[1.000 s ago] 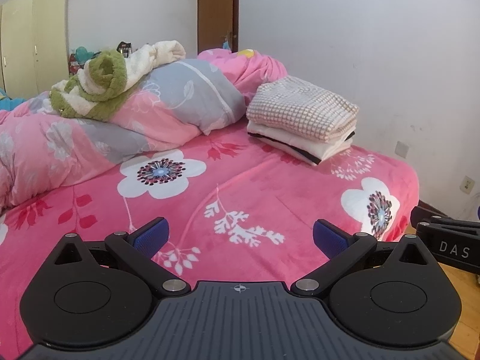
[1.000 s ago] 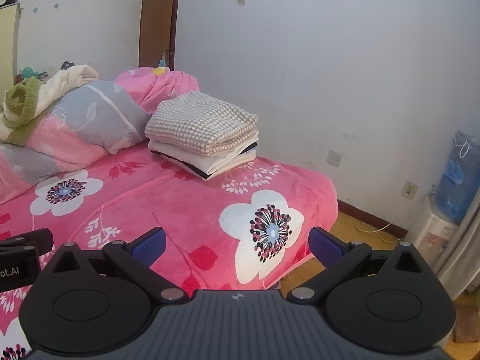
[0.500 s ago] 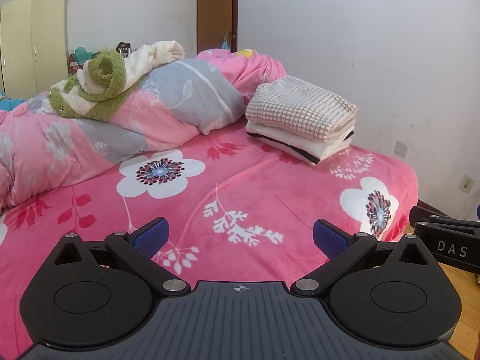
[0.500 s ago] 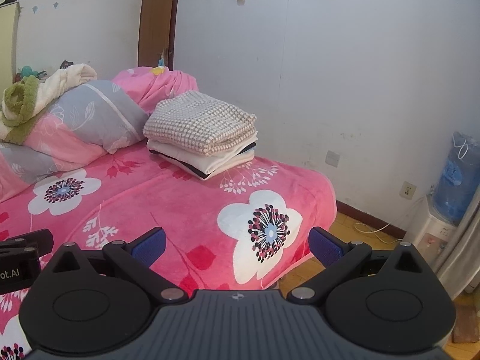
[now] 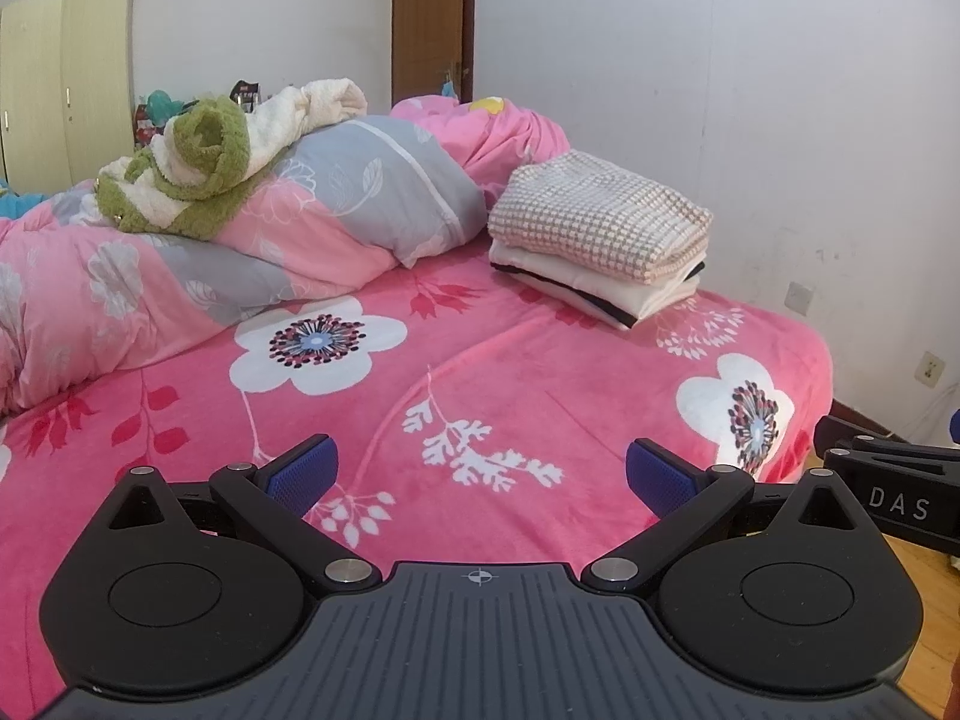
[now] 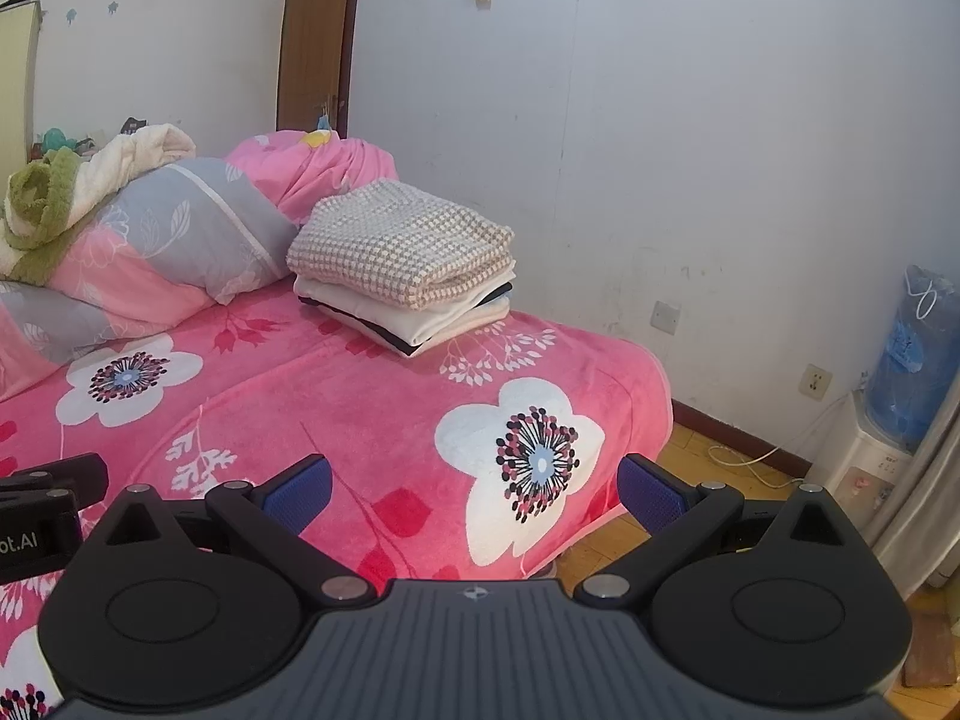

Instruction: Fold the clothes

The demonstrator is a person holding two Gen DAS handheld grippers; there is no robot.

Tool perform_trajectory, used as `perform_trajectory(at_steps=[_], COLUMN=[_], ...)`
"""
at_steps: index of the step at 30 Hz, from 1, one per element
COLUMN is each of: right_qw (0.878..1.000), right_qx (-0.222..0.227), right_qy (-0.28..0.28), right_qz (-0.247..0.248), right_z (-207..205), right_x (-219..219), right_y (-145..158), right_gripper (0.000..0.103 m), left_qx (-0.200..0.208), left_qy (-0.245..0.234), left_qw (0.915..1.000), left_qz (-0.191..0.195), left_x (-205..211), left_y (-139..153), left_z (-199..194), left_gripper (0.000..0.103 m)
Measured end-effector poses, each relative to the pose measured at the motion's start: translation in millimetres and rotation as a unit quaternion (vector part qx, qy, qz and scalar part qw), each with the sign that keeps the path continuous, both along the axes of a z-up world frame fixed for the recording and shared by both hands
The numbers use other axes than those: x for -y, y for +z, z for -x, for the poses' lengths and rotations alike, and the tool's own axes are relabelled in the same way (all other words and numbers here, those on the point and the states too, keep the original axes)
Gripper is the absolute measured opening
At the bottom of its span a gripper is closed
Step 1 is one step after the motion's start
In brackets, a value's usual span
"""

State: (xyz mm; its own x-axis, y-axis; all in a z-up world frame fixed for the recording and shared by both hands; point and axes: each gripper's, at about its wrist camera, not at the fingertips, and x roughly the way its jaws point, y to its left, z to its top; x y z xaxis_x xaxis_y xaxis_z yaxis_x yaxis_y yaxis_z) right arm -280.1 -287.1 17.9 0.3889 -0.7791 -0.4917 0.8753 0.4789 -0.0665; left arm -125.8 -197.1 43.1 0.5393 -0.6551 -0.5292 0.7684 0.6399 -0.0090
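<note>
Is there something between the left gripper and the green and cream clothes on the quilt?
Nothing visible blocks it. The open left gripper faces bare pink blanket. The green and cream clothes lie far left on top of the rolled quilt, uncovered. The folded stack sits off to the right.

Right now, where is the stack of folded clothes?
The stack of folded clothes sits on the pink floral blanket at the bed's far right, near the white wall, beside the grey-and-pink pillow; both wrist views show it.
</note>
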Motion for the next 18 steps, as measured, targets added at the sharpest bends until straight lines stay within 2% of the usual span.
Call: perform_trajectory(at_steps=[18], right_qw=[1.0], right_qx=[0.0], right_qy=[0.0], right_qz=[-0.002], right_z=[-0.8], right_x=[-1.4], right_y=[-1.1], right_gripper=[0.103], left_qx=[-0.001], left_qy=[0.001], left_qw=[1.0], left_qz=[0.001], left_x=[-0.1], left_y=[0.7], left_z=[-1.0], left_gripper=[0.103])
